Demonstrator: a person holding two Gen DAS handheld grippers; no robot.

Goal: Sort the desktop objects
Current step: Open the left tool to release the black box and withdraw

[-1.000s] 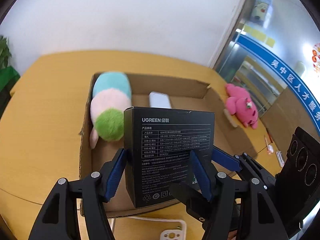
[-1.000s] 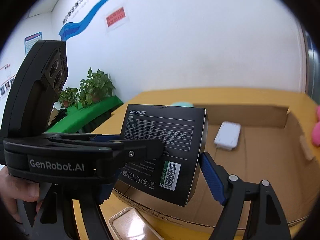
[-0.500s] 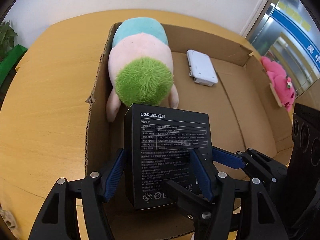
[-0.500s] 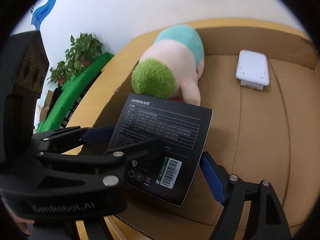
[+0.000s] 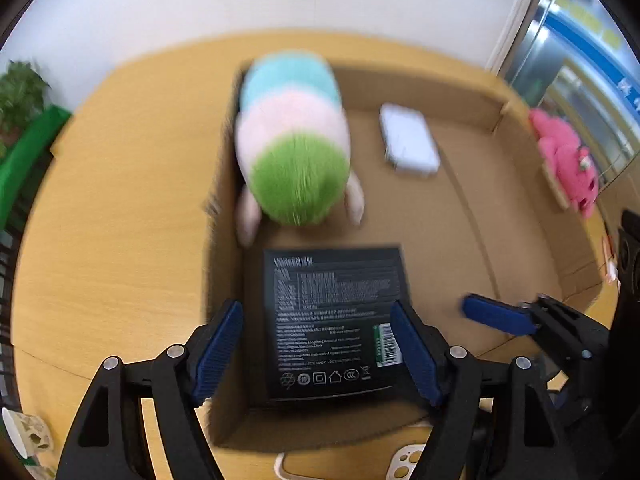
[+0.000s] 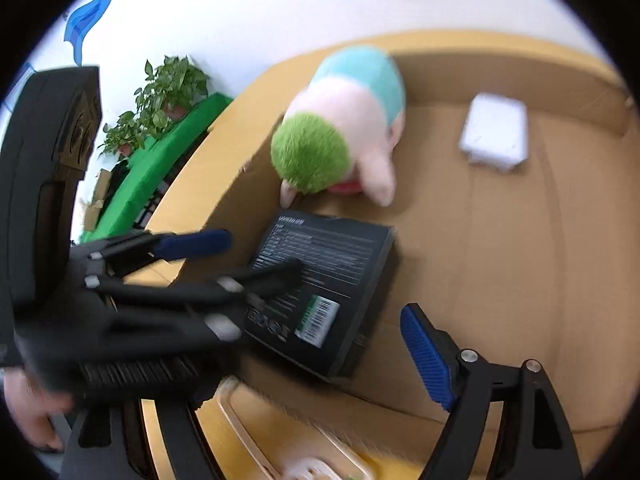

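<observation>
A black UGREEN box (image 5: 334,320) lies flat in the near left corner of the open cardboard box (image 5: 520,216); it also shows in the right wrist view (image 6: 320,292). My left gripper (image 5: 318,350) is open above it, its blue pads (image 5: 218,346) apart from the box sides. My right gripper (image 6: 320,356) is open and empty, one pad (image 6: 426,356) over the cardboard floor. A green, pink and blue plush (image 5: 294,152) and a white case (image 5: 408,140) lie farther back inside.
A pink plush toy (image 5: 566,160) sits on the wooden table (image 5: 112,200) right of the cardboard box. A phone case (image 5: 404,460) lies at the near edge. A paper cup (image 5: 24,436) stands at the near left. Green plants (image 6: 160,96) stand beyond the table.
My left gripper has opened and let go of the black box, which now lies flat on the cardboard box floor. Both grippers have drawn back and upward a little.
</observation>
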